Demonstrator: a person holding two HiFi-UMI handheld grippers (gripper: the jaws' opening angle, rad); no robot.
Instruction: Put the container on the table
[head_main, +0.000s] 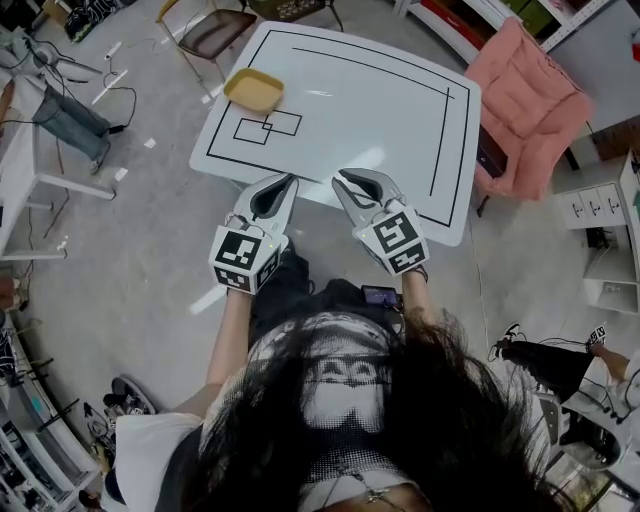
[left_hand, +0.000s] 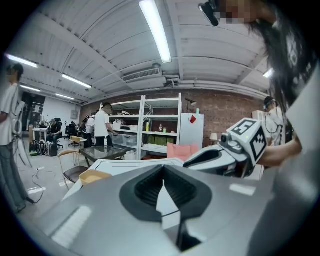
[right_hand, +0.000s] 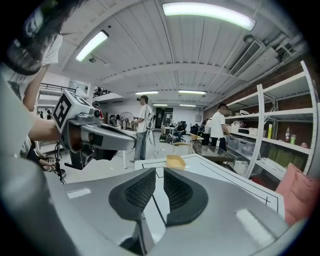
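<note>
As we read the head view from its left edge, we first meet a grey floor (head_main: 150, 250) with loose cables (head_main: 122, 95). Next comes a dark-seated chair (head_main: 215, 30), just beyond the far left corner of the white table (head_main: 380, 110). By that corner sits the yellow container (head_main: 253, 89), open side up on the tabletop. Its near side is just beside two small rectangles of black tape (head_main: 267, 127).

Well apart from the container, above the table's near edge, we hold the left gripper (head_main: 289, 180) with its marker cube (head_main: 240, 258) toward us. Its own view shows the jaws pressed together at the tips. Only bare tabletop shows through the slim opening lower down, and nothing is held.

Just beside it on the right is the right gripper (head_main: 344, 176), also pointing away from us. Its own view shows the ribbed pads (right_hand: 137, 192) drawn in to a thin slit with nothing between them. The container appears small and distant straight past the tips. Neither gripper touches the container.

Further right, past the table's edge, stands a pink cushioned chair (head_main: 525, 105), and beyond it a white cabinet (head_main: 595, 205) with drawers. At the lower right, a seated person's dark trouser legs (head_main: 545, 365) stretch across the floor.
</note>
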